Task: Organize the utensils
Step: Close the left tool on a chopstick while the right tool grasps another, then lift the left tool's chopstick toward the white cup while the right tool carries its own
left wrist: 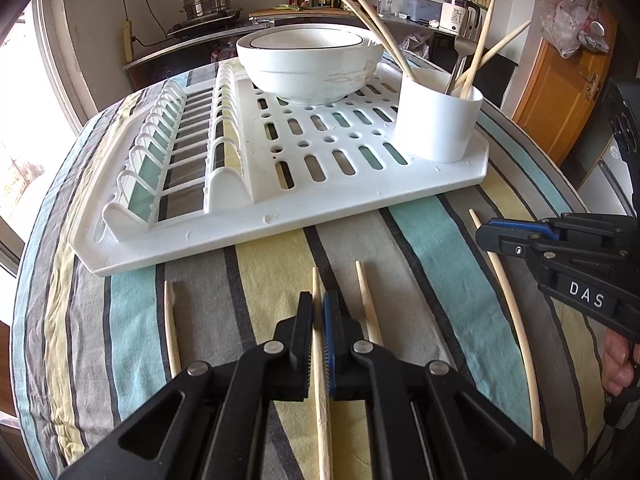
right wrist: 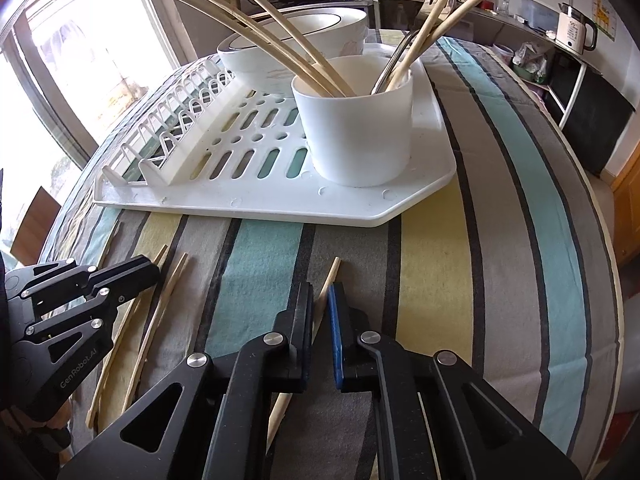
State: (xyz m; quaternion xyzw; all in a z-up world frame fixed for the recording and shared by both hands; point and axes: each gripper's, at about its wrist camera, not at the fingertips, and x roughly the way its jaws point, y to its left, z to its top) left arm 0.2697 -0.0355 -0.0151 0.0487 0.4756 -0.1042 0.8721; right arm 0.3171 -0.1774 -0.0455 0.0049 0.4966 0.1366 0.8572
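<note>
Chopsticks split between the white cup and the striped tablecloth.

Left wrist view: left gripper (left wrist: 318,312) low over the tablecloth (left wrist: 432,240), fingers nearly closed around one chopstick (left wrist: 320,400) that runs between the pads; it looks clamped, stick lying along the cloth. Loose sticks either side: one at left (left wrist: 172,332), one just right (left wrist: 370,308), and a long one further right (left wrist: 516,320). Right gripper (left wrist: 486,236) enters from the right edge, tip over that long stick; cannot tell its grip from here. White drying rack (left wrist: 360,204) sits behind, holding a bowl (left wrist: 310,60) and the utensil cup (left wrist: 438,120) with chopsticks and a fork (left wrist: 460,56) standing in it.

Right wrist view: right gripper (right wrist: 320,312) straddles a chopstick (right wrist: 326,292) on the cloth, fingers close on both sides with a slim gap at the blue pad; contact unclear, so cannot tell if grasped. Left gripper (right wrist: 148,272) at left over two sticks (right wrist: 160,308). Cup (right wrist: 360,132) on the rack's (right wrist: 280,208) near right corner, bowl (right wrist: 296,40) behind it.
</note>
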